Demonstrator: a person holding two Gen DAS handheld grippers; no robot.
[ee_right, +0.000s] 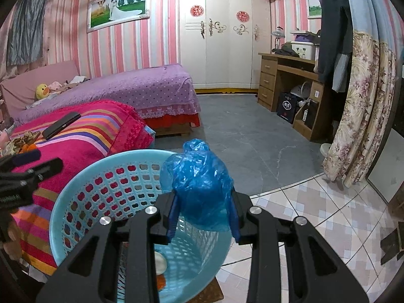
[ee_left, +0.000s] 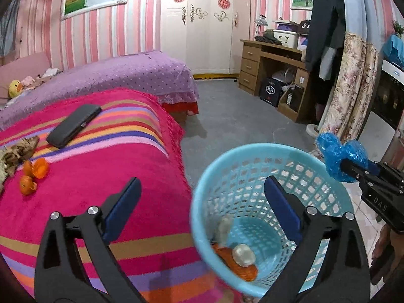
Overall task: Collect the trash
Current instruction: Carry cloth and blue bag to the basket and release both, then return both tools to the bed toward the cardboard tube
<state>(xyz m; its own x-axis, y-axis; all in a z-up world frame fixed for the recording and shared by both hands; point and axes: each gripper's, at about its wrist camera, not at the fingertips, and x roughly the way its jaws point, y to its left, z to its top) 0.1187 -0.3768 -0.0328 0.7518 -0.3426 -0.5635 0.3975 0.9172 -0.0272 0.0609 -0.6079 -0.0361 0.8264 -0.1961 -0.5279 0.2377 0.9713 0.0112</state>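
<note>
A light blue mesh basket (ee_left: 209, 184) (ee_right: 75, 192) stands beside the bed. In its bottom lie an orange peel (ee_left: 234, 262) and a pale crumpled wad (ee_left: 243, 255). My left gripper (ee_left: 202, 197) hangs open over the basket's near rim, nothing between its fingers. My right gripper (ee_right: 204, 209) is shut on a crumpled blue plastic bag (ee_right: 199, 184) (ee_left: 338, 154), held above the basket's right rim. On the striped pink blanket lie orange peels (ee_left: 32, 174) and brown crumpled wrappers (ee_left: 15, 154).
A black phone case (ee_left: 73, 125) lies on the striped blanket (ee_left: 126, 176). A purple bed (ee_right: 141, 88), wooden desk (ee_right: 290, 75), white wardrobe (ee_right: 219, 32) and floral curtain (ee_right: 363, 106) surround grey floor (ee_right: 247, 136). A hand (ee_left: 383, 252) holds the right gripper.
</note>
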